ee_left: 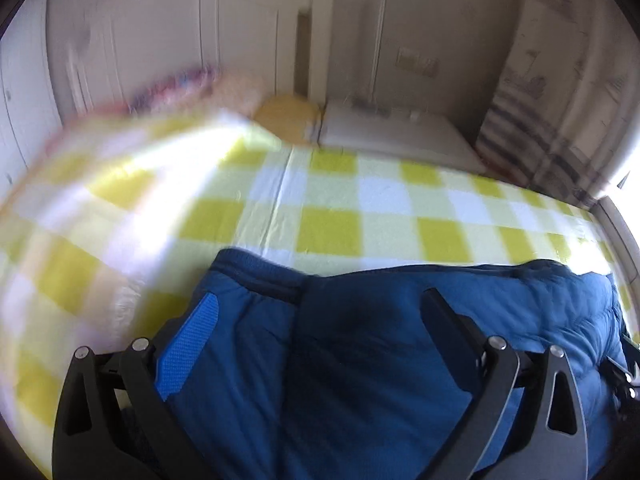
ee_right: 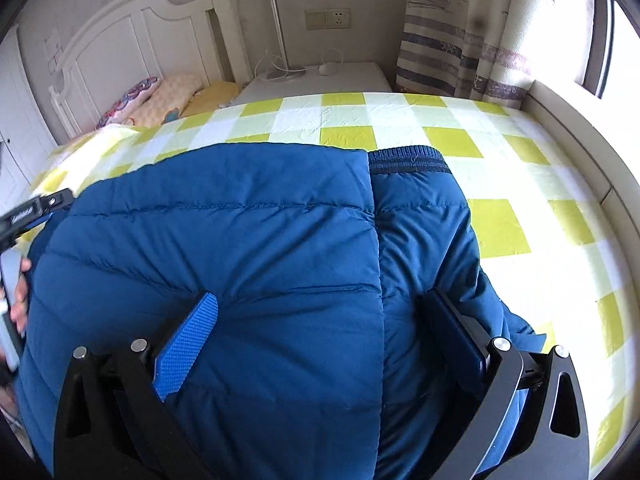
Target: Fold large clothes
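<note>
Blue quilted jacket [ee_right: 256, 240] spread across the yellow-checked bed [ee_right: 500, 160], ribbed hem [ee_right: 408, 158] toward the headboard [ee_right: 132, 36], one panel already lapped over the other along a lengthwise edge. Right gripper [ee_right: 320, 328] low over the padding, fingers [ee_right: 188, 344] set wide with a thick bulge of fabric between them, not clamped. Left gripper [ee_left: 320, 320] likewise spread wide at the jacket's near edge beside a ribbed band [ee_left: 256, 272], fabric bunched between the fingers; left-wrist view blurred along its left side, so contact there impossible to judge. Part of the other tool [ee_right: 32, 212] and a hand [ee_right: 20, 292] visible at the left of the right-wrist view, close against the jacket's side.

Judged to be mid-fold, with the next crease still to be made. Best done by closing both pairs of fingers on the full thickness at matching points of the same edge, lifting together and level, then carrying the layer over toward the ribbed hem. Puffy down likely to spring back and slide, so a firm press along the crease advisable before release. Risk: pinching only the top shell and dragging the lapped panel askew.
</note>
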`<action>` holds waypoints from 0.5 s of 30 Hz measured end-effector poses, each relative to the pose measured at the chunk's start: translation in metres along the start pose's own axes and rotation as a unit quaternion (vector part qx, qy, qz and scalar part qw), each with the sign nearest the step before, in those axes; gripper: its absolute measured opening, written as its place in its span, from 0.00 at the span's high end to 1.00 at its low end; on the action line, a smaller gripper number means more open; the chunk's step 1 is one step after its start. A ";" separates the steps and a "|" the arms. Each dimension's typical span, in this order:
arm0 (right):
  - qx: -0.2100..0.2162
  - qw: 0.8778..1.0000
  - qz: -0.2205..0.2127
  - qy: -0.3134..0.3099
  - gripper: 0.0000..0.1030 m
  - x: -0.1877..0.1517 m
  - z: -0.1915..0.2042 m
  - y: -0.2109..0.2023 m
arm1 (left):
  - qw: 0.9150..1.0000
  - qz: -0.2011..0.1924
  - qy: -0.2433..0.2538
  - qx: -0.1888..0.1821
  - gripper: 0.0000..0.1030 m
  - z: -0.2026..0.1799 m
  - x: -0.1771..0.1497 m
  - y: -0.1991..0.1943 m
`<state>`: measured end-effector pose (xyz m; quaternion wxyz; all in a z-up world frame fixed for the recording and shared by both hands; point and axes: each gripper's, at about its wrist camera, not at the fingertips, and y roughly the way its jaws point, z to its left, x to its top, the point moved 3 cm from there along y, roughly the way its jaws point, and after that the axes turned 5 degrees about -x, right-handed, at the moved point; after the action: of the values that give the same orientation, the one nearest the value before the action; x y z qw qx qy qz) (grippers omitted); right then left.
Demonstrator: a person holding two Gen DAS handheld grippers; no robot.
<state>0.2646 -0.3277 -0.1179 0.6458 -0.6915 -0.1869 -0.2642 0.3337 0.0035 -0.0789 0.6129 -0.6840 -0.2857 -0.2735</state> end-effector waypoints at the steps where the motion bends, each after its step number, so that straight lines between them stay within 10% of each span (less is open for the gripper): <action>1: -0.001 1.000 0.000 -0.001 0.04 0.001 0.002 0.003 | 0.999 -0.008 0.017 -0.029 0.03 -0.019 -0.004 -0.016; 5: -0.002 1.000 0.000 -0.002 0.05 0.002 0.005 0.005 | 0.990 0.002 0.105 -0.099 0.02 -0.091 -0.039 -0.046; 7: -0.001 1.000 -0.002 0.001 0.05 0.001 0.010 0.003 | 0.982 0.056 0.176 -0.047 0.02 -0.120 -0.072 -0.021; 12: 0.002 1.000 -0.004 0.004 0.05 -0.001 0.014 0.001 | 0.988 0.057 0.093 -0.111 0.02 -0.089 -0.075 -0.015; 15: 0.007 1.000 -0.006 0.008 0.04 -0.001 0.013 0.001 | 0.995 0.022 0.082 -0.057 0.02 -0.057 -0.069 -0.034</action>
<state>0.2663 -0.3149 -0.1198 0.6505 -0.6839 -0.1874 -0.2720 0.2604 -0.0543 -0.1006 0.6004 -0.6992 -0.2028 -0.3310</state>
